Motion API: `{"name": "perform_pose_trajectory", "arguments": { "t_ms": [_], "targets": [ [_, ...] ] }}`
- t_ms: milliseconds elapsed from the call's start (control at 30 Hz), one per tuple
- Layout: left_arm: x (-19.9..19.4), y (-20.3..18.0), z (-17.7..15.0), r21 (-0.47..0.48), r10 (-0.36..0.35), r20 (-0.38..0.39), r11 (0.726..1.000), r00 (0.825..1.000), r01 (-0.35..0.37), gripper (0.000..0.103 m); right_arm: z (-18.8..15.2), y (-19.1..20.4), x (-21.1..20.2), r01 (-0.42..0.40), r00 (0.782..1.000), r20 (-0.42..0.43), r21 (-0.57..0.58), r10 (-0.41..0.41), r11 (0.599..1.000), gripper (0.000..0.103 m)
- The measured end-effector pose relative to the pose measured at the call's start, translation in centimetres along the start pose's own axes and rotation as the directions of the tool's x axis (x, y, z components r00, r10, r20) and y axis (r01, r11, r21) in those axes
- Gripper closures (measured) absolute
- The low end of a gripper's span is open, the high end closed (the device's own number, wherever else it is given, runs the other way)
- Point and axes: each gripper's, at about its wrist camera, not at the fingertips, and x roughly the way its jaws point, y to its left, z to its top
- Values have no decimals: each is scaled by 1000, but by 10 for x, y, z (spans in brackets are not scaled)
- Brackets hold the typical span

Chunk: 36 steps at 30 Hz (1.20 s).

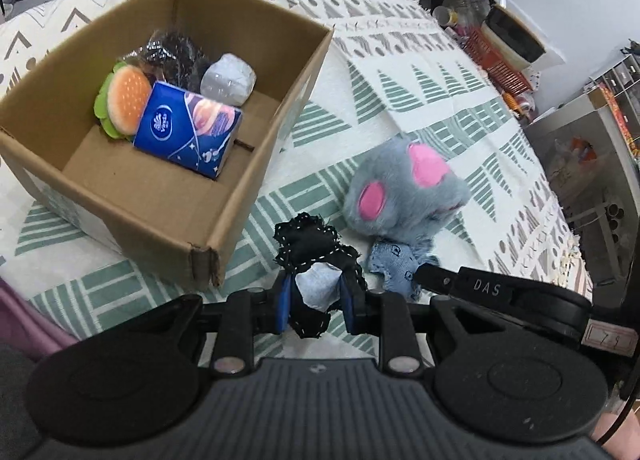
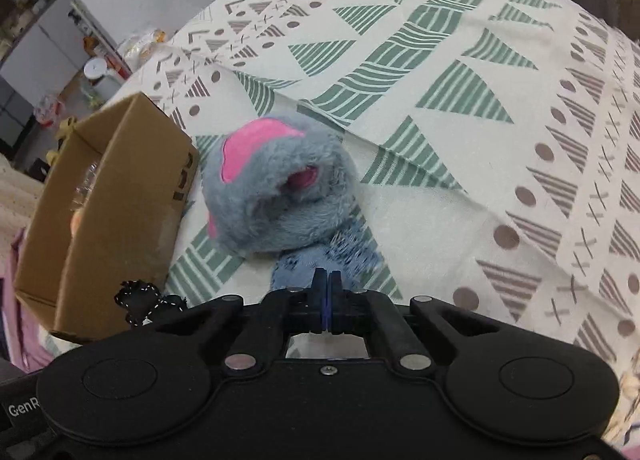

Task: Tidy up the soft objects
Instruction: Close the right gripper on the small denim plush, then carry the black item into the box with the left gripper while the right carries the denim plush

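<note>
The left gripper point(image 1: 316, 302) gripped a black cloth bundle with white stitching point(image 1: 314, 250) at lower centre, beside the open brown cardboard box point(image 1: 224, 216). The right gripper point(image 2: 328, 292) was closed on the blue fabric of the grey plush mouse with pink ears point(image 2: 276, 188).

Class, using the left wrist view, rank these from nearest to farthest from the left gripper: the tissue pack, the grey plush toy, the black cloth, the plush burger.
1. Black cloth: clamped between the left gripper fingers.
2. Grey plush toy: on the tablecloth, ahead and to the right.
3. Tissue pack: inside the cardboard box, ahead-left.
4. Plush burger: in the box, behind the tissue pack.
</note>
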Motion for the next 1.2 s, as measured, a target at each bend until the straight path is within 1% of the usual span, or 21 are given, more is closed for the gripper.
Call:
{"name": "perform_pose_trajectory", "arguments": {
  "t_ms": [133,200,233,267,300,333,367,400,433,500,533,567,600,700,767,900,933,967,1067,1200],
  "targets": [
    [-10,-3,-2,17,-12,18,1000,1000,12,79,-3,1,-8,-10,1000,12,18,10,1000,103],
    [-14,-3,-3,20,-16,25,1000,1000,16,79,-2,-1,-10,-20,1000,17,37,19,999,101],
    [-16,-3,-3,19,-17,28,1000,999,17,78,-2,0,-10,-19,1000,23,38,18,999,99],
    [-19,-3,-3,18,-19,33,1000,999,18,79,0,1,-11,-14,999,34,33,13,999,86],
    [-22,-2,-3,19,-20,38,1000,999,19,78,1,1,-11,-9,999,39,34,8,999,69],
    [-25,-2,-3,20,-20,45,1000,999,20,78,2,2,-10,-6,999,49,37,4,999,28],
    [-29,-2,-2,21,-21,54,1000,998,20,78,2,2,-9,2,997,72,36,-5,999,14],
    [-33,-1,-1,22,-22,63,1000,998,20,78,3,3,-7,19,996,82,27,-21,999,15],
    [-38,-1,0,21,-22,73,1000,997,20,78,5,3,-2,27,997,69,11,-27,1000,17],
    [-47,0,3,22,-20,95,1000,995,18,78,5,1,11,19,999,28,3,-19,1000,28],
    [-53,2,4,22,-19,107,1000,994,17,78,3,1,16,21,1000,10,1,-21,1000,45],
    [-57,2,6,21,-18,116,1000,993,16,78,2,1,22,24,1000,-14,-11,-24,1000,70],
    [-61,3,8,19,-17,126,1000,992,15,78,-1,1,26,25,999,-30,-25,-26,999,70],
    [-73,8,13,12,-13,154,1000,988,11,78,-5,5,18,33,999,6,-64,-33,997,79],
    [-80,12,16,9,-7,171,1000,985,6,78,-6,4,11,29,1000,12,-45,-28,999,83],
    [-92,22,22,-7,1,199,1000,980,0,78,-10,5,-3,22,999,26,-32,-22,999,85],
    [-95,24,23,-9,2,206,1000,979,0,78,-11,5,-7,22,999,32,-30,-21,999,90],
    [-97,26,23,-10,3,211,1000,977,-1,78,-11,6,-12,20,999,37,-29,-19,999,92],
    [-105,32,26,-14,7,228,1000,974,-4,78,-12,9,-23,12,998,58,-11,-11,1000,92],
    [-114,37,30,-12,5,250,1000,968,-2,78,-16,18,-40,5,996,88,-18,-3,1000,92]
  ]
}}
